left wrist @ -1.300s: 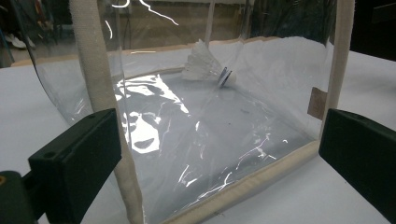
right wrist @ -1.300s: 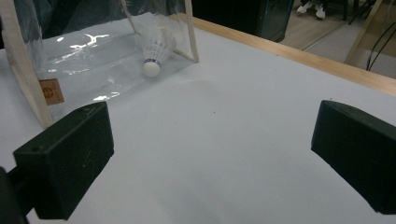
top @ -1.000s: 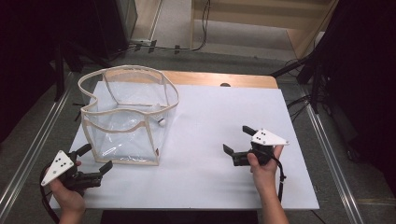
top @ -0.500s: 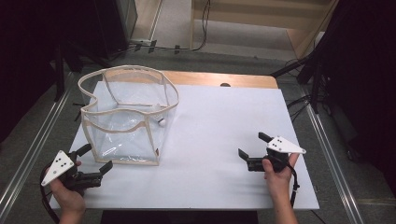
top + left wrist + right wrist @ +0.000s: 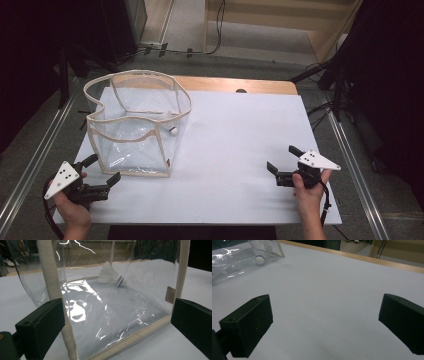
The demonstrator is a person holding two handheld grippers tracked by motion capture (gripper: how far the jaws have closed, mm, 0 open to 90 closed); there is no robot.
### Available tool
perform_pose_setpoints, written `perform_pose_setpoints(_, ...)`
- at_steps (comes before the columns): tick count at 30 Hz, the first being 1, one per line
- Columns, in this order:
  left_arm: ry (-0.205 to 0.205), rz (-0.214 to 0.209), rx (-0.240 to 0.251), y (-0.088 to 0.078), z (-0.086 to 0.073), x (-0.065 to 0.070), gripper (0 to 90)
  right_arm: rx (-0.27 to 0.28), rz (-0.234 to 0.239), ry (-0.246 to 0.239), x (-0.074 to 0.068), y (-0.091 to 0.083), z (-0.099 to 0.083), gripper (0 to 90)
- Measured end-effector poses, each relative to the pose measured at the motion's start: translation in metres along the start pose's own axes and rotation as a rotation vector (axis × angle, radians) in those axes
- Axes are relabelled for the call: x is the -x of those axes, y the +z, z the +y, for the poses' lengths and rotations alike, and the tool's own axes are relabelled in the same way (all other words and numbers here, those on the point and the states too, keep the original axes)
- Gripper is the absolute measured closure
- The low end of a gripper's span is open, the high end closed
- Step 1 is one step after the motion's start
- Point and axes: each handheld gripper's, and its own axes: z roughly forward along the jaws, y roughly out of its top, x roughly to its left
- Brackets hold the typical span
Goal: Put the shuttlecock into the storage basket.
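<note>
High view: clear bag (image 5: 137,125) upright on table (image 5: 235,150), left gripper (image 5: 100,176) just beside its near corner, jaws spread, empty; right gripper (image 5: 281,167) well apart, likewise.
Left gripper view: shuttlecock (image 5: 111,276) inside bag.
Right gripper view: jaws released over bare table.

Clear bag (image 5: 135,131) blocks L side; R open.
</note>
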Motion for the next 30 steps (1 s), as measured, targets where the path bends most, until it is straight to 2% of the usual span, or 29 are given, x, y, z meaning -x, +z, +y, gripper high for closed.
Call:
perform_pose_setpoints(11, 0.001, 0.001, -0.001, 0.000, 0.000, 0.000, 0.0, -0.004, -0.038, 0.033, 0.015, -0.009, -0.013, 0.0)
perform_pose_setpoints(19, 0.000, 0.003, 0.002, 0.000, 0.000, 0.000, 0.0, 0.020, -0.059, 0.061, 0.030, -0.019, -0.020, 0.0)
perform_pose_setpoints(24, -0.003, 0.003, 0.004, 0.000, 0.000, 0.000, 0.0, 0.015, -0.085, 0.073, 0.039, -0.024, -0.026, 0.0)
perform_pose_setpoints(30, -0.006, -0.001, 0.008, -0.001, 0.000, 0.000, 0.0, 0.043, -0.107, 0.118, 0.048, -0.034, -0.032, 0.0)
